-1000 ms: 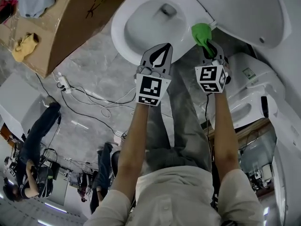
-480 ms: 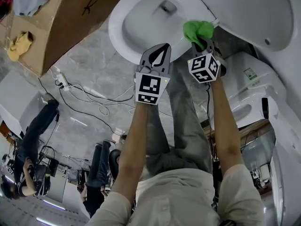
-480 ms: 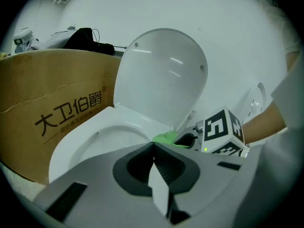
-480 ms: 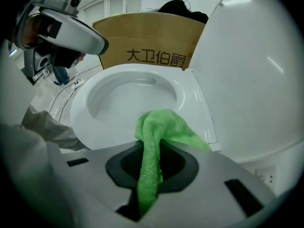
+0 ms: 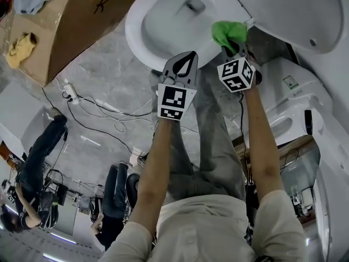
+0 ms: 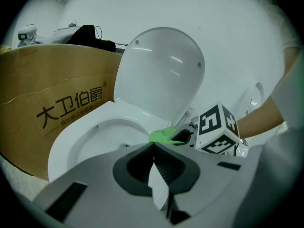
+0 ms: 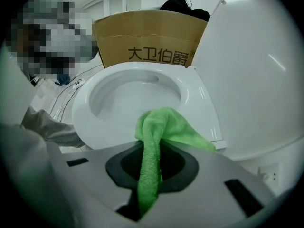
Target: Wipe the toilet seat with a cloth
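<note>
Cloth [image 7: 164, 125] between right gripper [image 7: 152, 158] jaws

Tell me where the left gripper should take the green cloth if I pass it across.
Take the loose bunch of the green cloth lying on the toilet seat ahead of the right gripper, whose jaws pinch the tail. Come from the bowl side: the raised lid likely blocks the other. The left gripper is shut, so open it.

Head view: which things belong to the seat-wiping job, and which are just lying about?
Job:
green cloth, clamped in the right gripper
toilet seat
raised lid

Lying about:
cardboard box
yellow rag
floor cables
left gripper, idle, jaws shut on nothing
</note>
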### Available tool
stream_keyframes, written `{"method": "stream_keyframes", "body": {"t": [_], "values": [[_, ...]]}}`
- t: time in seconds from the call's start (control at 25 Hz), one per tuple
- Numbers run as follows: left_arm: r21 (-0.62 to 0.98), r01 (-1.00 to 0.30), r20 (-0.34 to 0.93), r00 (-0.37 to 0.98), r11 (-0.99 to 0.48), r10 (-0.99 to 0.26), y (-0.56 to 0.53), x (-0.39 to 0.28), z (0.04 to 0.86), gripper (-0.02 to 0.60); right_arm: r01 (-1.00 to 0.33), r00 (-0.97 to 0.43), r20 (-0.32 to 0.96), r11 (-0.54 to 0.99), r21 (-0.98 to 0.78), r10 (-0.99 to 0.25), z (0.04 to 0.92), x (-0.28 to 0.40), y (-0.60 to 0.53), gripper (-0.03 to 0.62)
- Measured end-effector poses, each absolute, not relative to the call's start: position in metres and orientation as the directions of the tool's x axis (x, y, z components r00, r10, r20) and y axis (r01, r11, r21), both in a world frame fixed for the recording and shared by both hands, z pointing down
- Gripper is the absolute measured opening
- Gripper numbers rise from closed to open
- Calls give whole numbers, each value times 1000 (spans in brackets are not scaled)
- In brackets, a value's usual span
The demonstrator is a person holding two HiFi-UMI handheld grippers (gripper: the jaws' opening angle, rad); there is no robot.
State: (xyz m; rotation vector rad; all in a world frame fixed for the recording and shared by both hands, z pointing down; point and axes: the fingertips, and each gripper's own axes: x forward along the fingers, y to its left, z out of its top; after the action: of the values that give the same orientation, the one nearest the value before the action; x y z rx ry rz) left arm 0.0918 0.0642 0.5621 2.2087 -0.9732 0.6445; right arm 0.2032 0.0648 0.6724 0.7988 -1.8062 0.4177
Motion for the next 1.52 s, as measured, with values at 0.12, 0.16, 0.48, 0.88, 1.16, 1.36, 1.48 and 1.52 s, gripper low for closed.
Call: {"method": "stream_keyframes", "body": {"t": [0.12, 0.16, 0.48, 0.88, 1.16, 1.36, 1.48, 1.52], "values": [[351, -773, 645, 609, -528, -462, 69, 86, 563, 12, -699, -210, 925, 710, 85, -317, 673, 197, 73, 48], [352, -772, 646, 609, -528, -460, 71, 85, 564, 12, -702, -211, 925, 707, 81, -316, 673, 196, 76, 48], [366, -765, 642, 620, -530, -451, 83, 66, 565, 12, -723, -199, 933, 688, 66, -299, 674, 179, 97, 48], [390, -747, 639, 640, -539, -425, 99, 39, 570, 12, -757, -178, 942, 651, 54, -285, 675, 154, 118, 48], [402, -742, 638, 647, -536, -418, 104, 16, 572, 12, -765, -166, 951, 642, 42, -261, 677, 131, 135, 48], [409, -738, 636, 652, -537, -412, 104, -1, 573, 12, -767, -165, 956, 641, 29, -241, 678, 109, 146, 48], [413, -738, 637, 652, -533, -411, 105, -12, 574, 12, -773, -164, 958, 634, 22, -234, 679, 97, 152, 48], [413, -739, 638, 652, -532, -410, 105, -16, 575, 12, -775, -164, 959, 632, 20, -231, 679, 92, 154, 48]]}}
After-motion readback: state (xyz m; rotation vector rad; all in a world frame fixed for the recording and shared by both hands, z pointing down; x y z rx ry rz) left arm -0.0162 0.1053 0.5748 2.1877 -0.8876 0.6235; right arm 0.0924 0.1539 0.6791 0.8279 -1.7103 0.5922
